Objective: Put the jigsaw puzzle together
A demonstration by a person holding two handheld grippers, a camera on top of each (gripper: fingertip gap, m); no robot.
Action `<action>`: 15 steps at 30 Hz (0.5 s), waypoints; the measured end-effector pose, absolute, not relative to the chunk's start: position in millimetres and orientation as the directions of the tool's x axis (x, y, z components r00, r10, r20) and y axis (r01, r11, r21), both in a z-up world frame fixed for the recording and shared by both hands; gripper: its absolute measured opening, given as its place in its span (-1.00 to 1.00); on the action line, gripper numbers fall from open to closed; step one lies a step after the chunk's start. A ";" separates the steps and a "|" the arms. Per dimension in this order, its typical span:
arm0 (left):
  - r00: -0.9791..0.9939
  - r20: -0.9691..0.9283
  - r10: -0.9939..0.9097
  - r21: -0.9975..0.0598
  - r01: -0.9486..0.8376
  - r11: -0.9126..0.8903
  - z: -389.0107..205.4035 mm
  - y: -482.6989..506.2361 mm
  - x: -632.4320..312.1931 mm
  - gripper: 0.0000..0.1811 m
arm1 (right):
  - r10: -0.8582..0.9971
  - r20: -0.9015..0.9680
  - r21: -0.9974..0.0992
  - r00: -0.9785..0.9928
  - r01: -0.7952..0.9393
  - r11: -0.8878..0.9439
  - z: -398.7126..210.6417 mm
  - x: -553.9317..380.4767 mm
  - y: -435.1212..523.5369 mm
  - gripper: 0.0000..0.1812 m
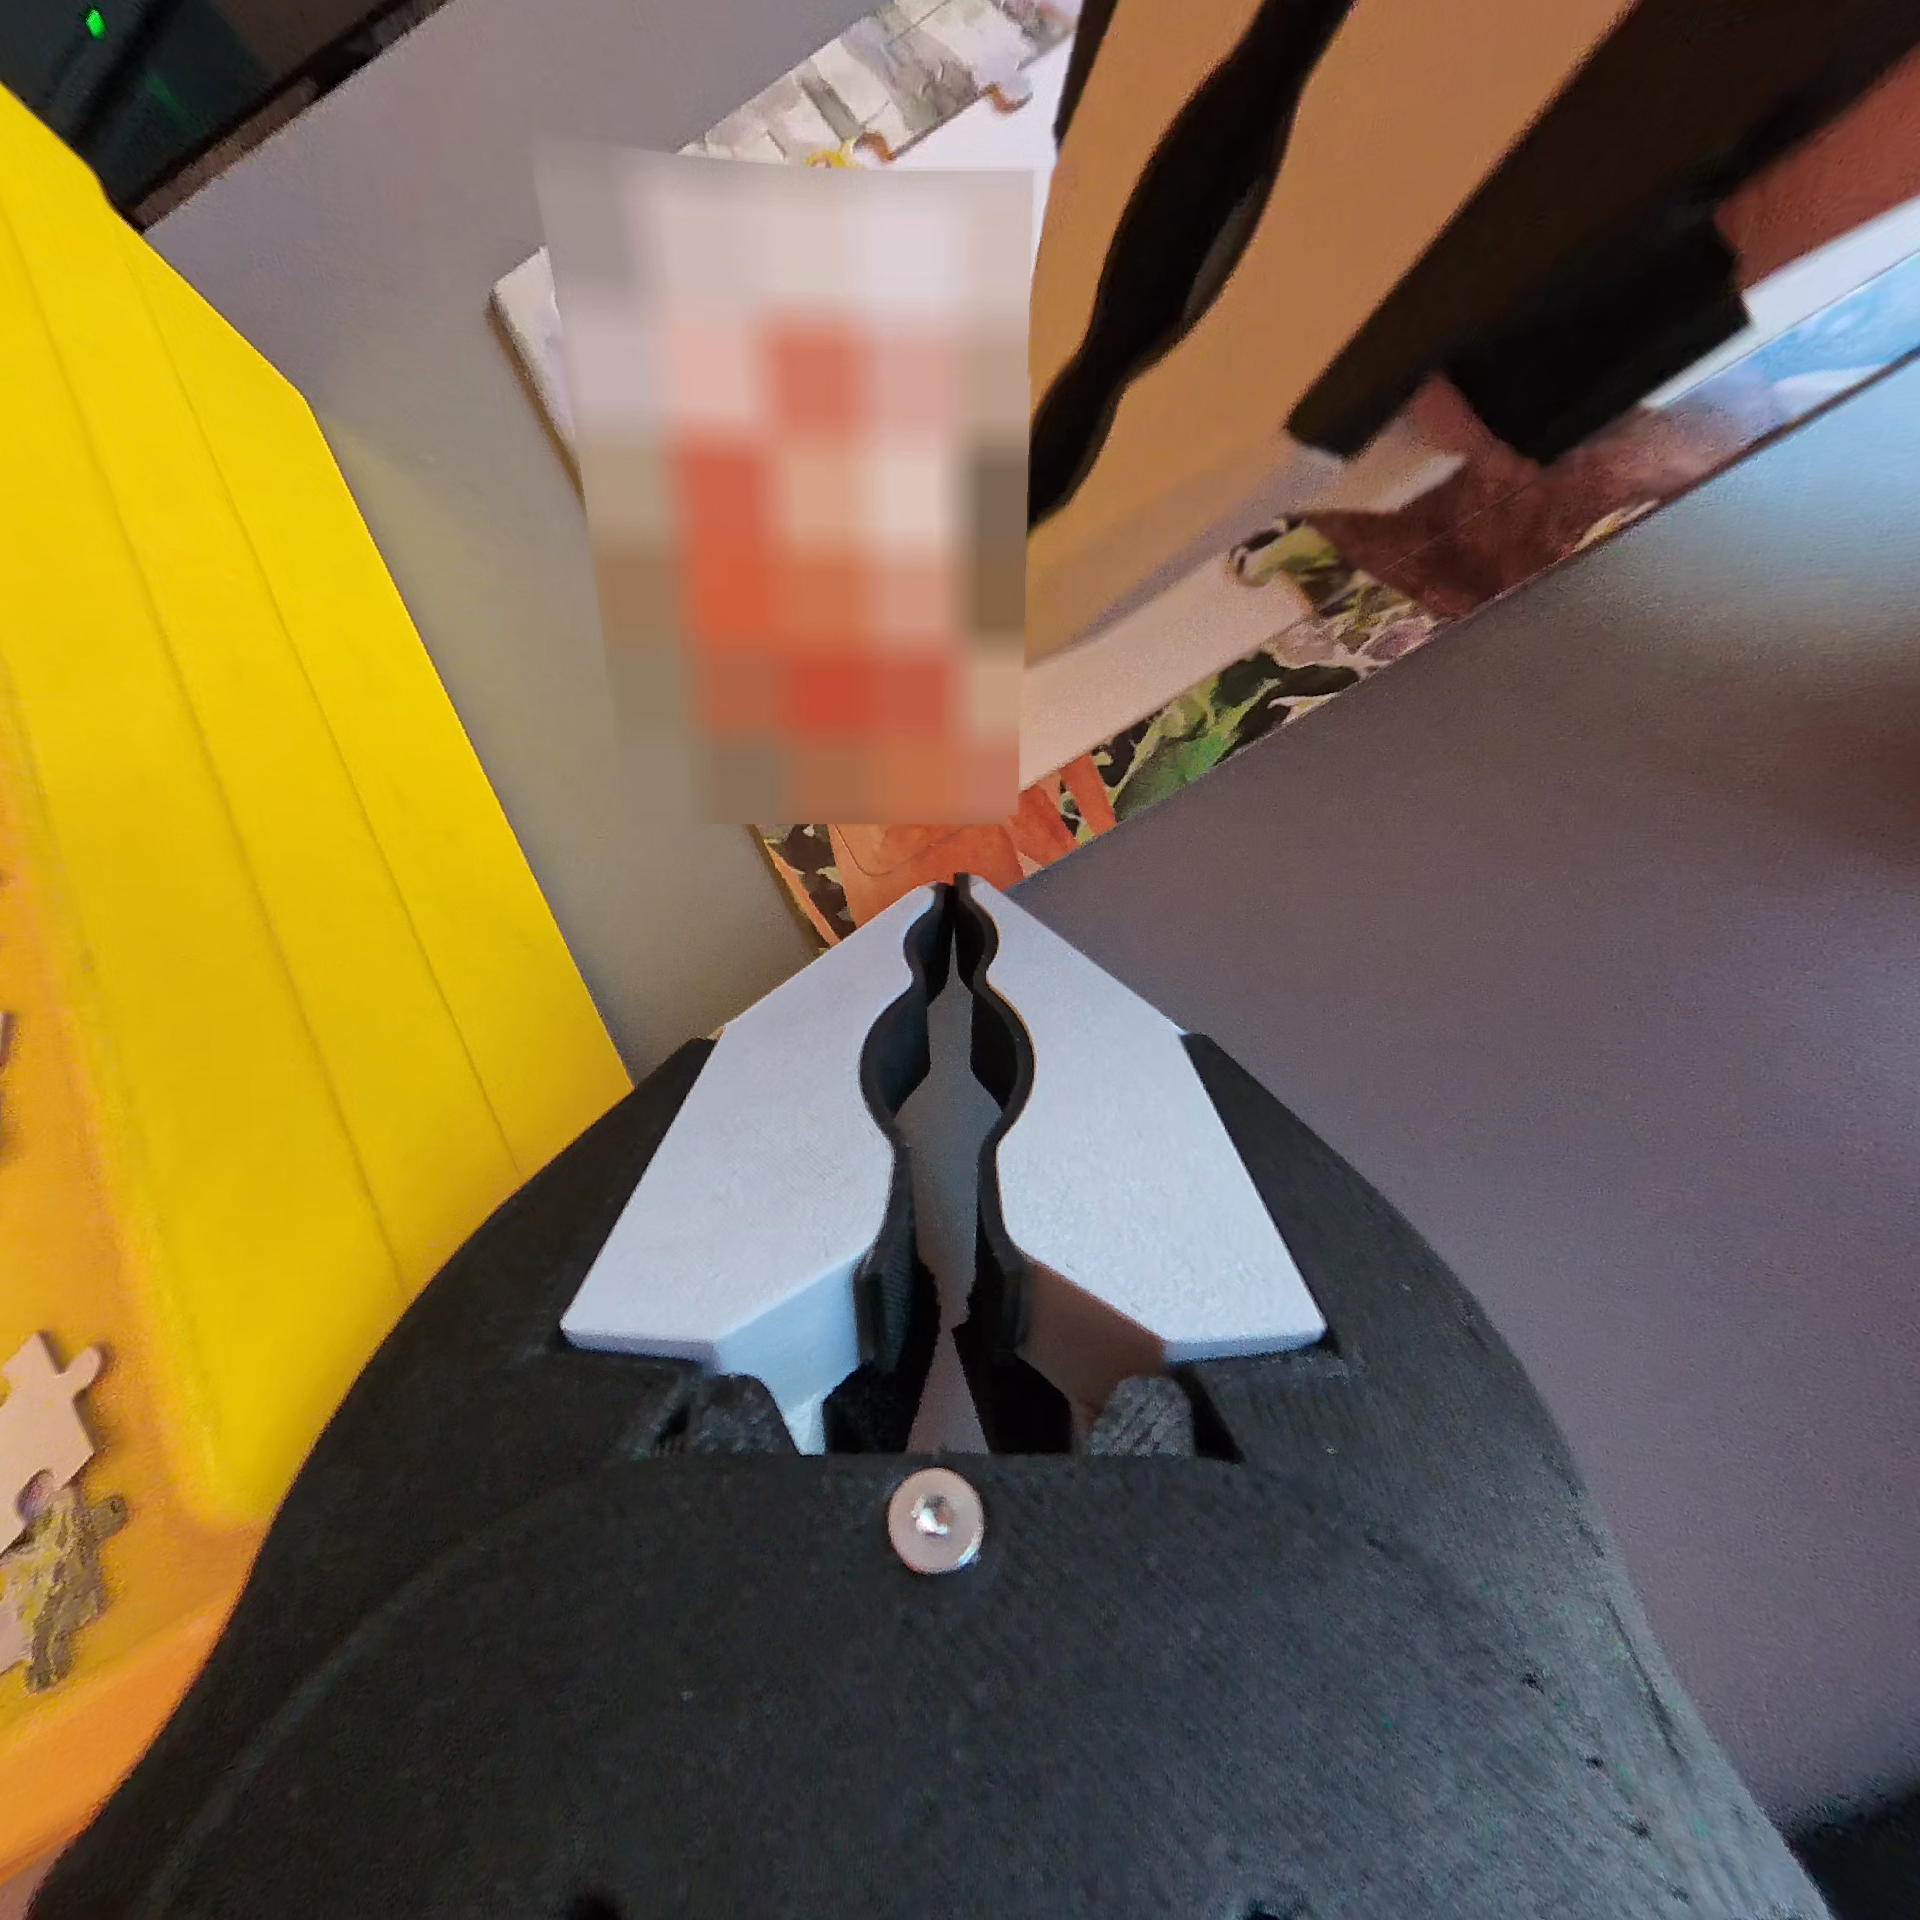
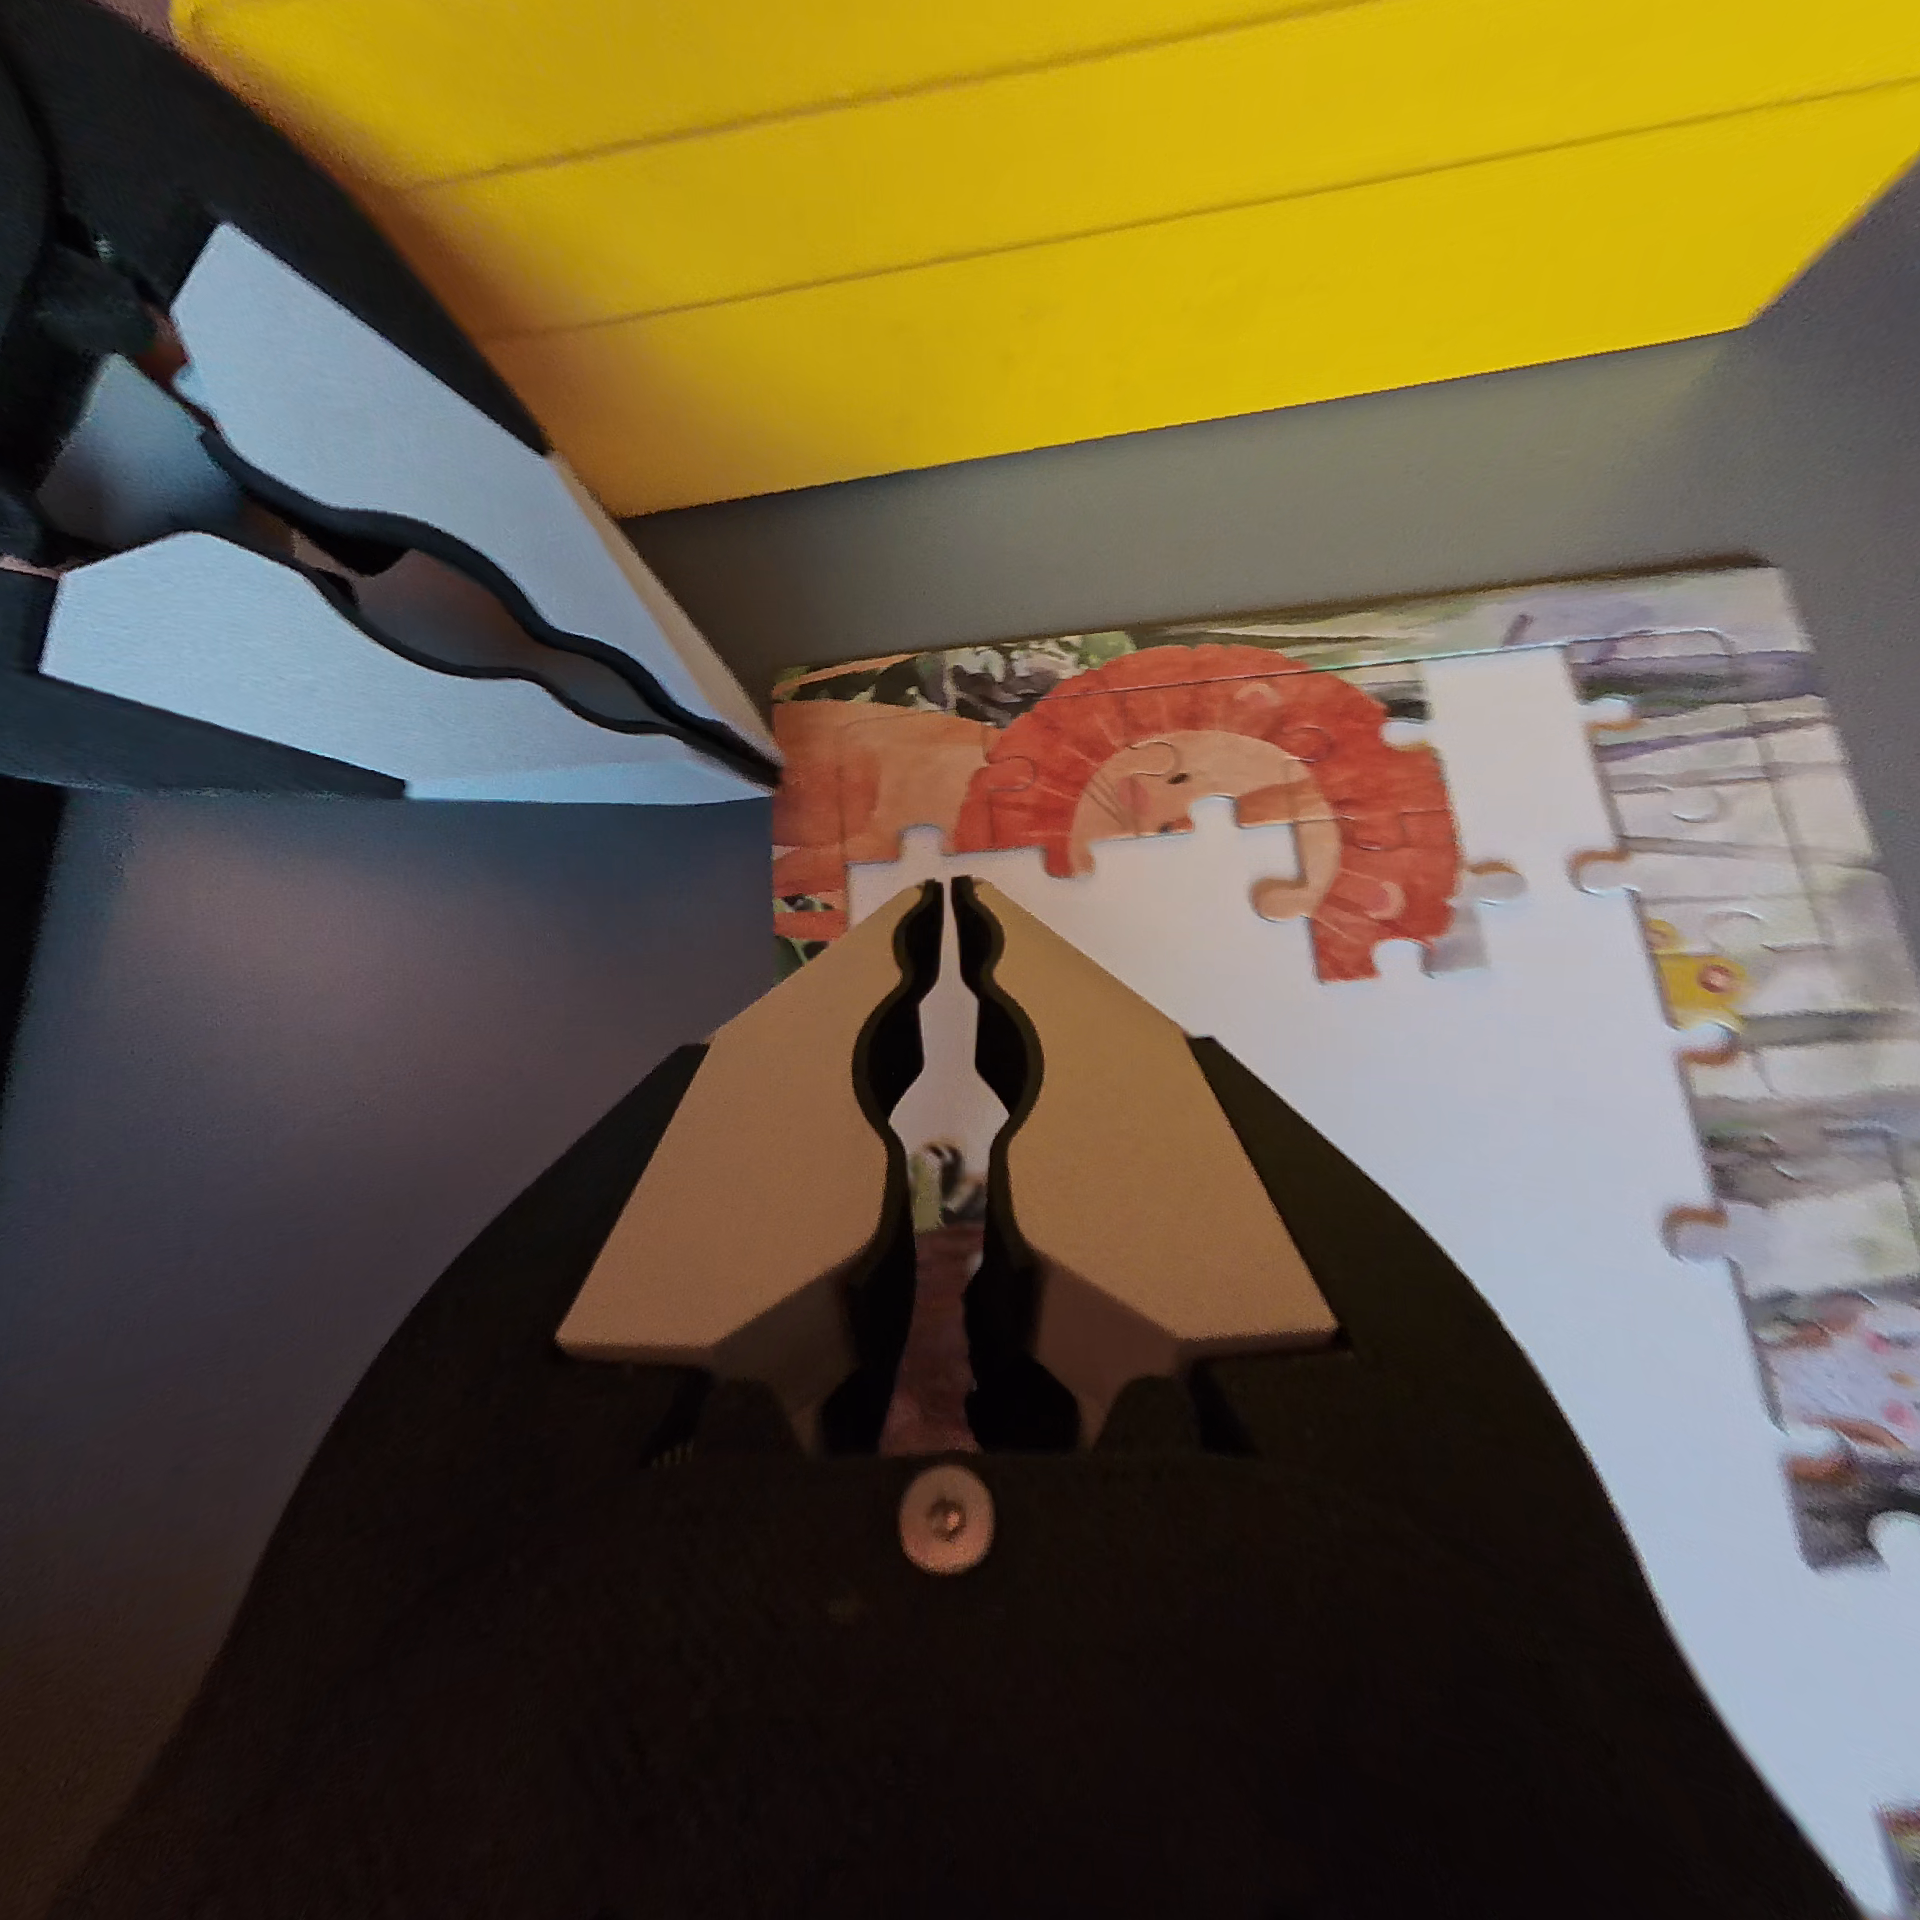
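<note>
The partly built jigsaw puzzle [image 2: 1195, 769] lies on a white board [image 2: 1351, 1143]; an orange lion's mane fills its near left part and grey-green pieces run down the right side. My right gripper [image 2: 948, 883] is shut, with its tips over the bare board just below the lion pieces. No piece shows in it. My left gripper [image 1: 956, 883] is shut with its tips against the puzzle's edge [image 1: 1174, 748]. It also shows in the right wrist view [image 2: 769, 774], touching the puzzle's left edge. The right gripper [image 1: 1049, 468] shows over the puzzle in the left wrist view.
A yellow bin [image 2: 1039, 260] stands close beside the board and also shows in the left wrist view [image 1: 260, 727]. Loose puzzle pieces [image 1: 42, 1423] lie in it. The board rests on a grey table [image 2: 364, 1039]. The left gripper's tips are roughly 4 cm from the right gripper's.
</note>
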State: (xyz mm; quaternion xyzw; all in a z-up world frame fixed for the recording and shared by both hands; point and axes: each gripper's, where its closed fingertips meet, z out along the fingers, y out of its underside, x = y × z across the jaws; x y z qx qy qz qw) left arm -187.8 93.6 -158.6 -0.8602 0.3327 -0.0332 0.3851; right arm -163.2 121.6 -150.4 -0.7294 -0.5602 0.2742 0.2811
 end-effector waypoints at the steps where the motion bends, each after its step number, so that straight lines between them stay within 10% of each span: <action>1: 0.779 -0.192 -0.597 -0.712 -0.529 -0.462 -152.6 92.5 -186.5 -1.00 | 0.967 -0.083 -0.727 0.240 0.650 -0.224 -144.5 -157.5 126.6 -0.98; 15: 0.971 -0.137 -0.197 -0.990 -0.126 0.064 36.4 64.4 -331.6 -1.00 | 0.820 0.076 -0.948 0.567 0.296 -0.116 42.0 -38.8 164.2 -0.97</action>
